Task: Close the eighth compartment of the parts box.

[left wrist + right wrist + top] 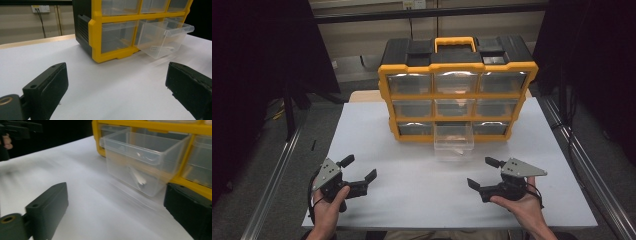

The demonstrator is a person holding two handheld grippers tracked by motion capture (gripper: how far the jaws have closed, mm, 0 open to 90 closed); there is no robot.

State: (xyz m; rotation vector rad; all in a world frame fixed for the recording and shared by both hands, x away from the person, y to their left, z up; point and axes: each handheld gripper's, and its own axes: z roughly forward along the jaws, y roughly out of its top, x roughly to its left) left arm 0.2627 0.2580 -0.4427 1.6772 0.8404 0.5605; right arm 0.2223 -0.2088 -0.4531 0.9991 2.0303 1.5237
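Both hands sit at the bench's near edge: the left gripper (360, 173) and right gripper (481, 172) each have jaws spread wide, pinching nothing, with bare white bench (422, 190) between them. At the far edge stands the yellow organizer (457, 90); its clear bottom-middle drawer (454, 141) is pulled out. No writing is legible.
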